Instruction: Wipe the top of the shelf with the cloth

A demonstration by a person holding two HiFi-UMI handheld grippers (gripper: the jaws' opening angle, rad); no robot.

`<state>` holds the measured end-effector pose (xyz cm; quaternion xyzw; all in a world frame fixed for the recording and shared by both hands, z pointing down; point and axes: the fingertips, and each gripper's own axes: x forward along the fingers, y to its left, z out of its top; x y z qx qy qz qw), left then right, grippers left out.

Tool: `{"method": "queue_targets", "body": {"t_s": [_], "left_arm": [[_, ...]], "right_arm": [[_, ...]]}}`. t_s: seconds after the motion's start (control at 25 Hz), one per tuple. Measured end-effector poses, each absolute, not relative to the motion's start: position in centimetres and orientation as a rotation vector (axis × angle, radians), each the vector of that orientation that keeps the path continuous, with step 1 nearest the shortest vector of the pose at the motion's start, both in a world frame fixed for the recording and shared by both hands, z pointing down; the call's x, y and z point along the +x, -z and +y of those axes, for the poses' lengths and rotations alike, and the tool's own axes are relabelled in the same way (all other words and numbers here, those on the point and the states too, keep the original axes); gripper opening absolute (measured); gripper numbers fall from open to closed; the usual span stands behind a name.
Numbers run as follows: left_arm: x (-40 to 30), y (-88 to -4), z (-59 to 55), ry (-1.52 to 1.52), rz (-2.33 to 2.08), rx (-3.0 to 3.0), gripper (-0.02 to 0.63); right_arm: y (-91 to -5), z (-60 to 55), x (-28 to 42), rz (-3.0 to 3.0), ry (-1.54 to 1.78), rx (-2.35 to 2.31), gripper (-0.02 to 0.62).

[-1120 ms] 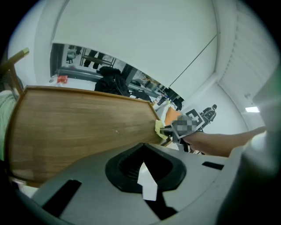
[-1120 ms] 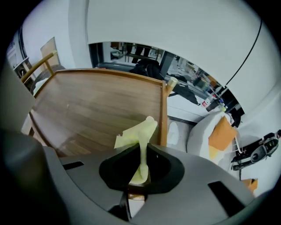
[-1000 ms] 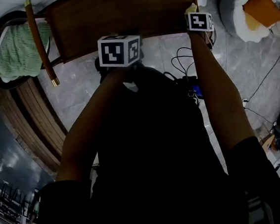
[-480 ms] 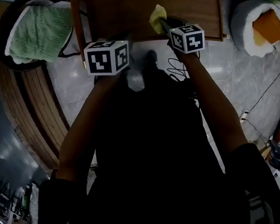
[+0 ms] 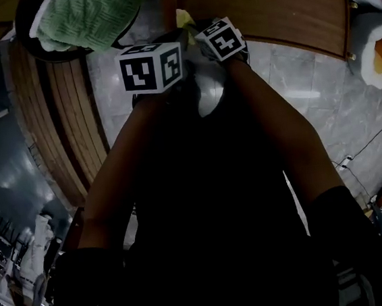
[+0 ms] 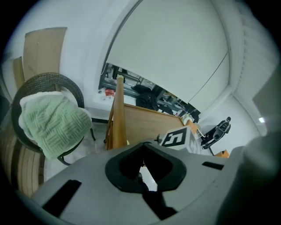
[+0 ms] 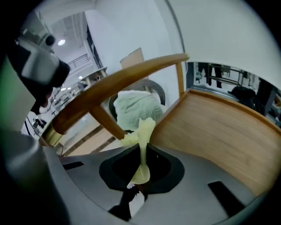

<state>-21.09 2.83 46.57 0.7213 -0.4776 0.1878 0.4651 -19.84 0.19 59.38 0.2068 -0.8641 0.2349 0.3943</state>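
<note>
Gripping a yellow cloth (image 7: 142, 132) in the right tool (image 7: 139, 180) near the wooden shelf (image 7: 219, 132), holding the left tool (image 6: 141, 173) closed and empty close beside it.

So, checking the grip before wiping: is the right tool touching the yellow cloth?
Touching. The right gripper view shows the right tool shut on the yellow cloth, which sticks up from between its jaws.

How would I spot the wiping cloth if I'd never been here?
Find the brown wooden shelf top. Near its edge the right gripper pinches a thin cloth strip. It is pale yellow, unlike the bigger green towel on the chair behind.
</note>
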Motion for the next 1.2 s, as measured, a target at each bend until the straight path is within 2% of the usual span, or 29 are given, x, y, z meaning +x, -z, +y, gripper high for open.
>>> {"method": "queue_targets", "body": {"t_s": [0.2, 0.64, 1.2], "left_arm": [[-21.7, -47.8, 4.1, -0.477, -1.14, 1.762, 0.012], [-16.9, -48.0, 2.1, -0.501, -1.165, 1.745, 0.012], [-3.1, -50.4, 0.1, -0.553, -1.062, 1.768, 0.012]], "right_arm": [[-60.8, 0.0, -21.3, -2.126, -0.392, 0.466, 0.046], [-61.3, 0.4, -16.4, -2.106, -0.514, 0.406, 0.046], [-60.9, -3.9, 3.4, -2.024, -0.552, 0.592, 0.046]]}}
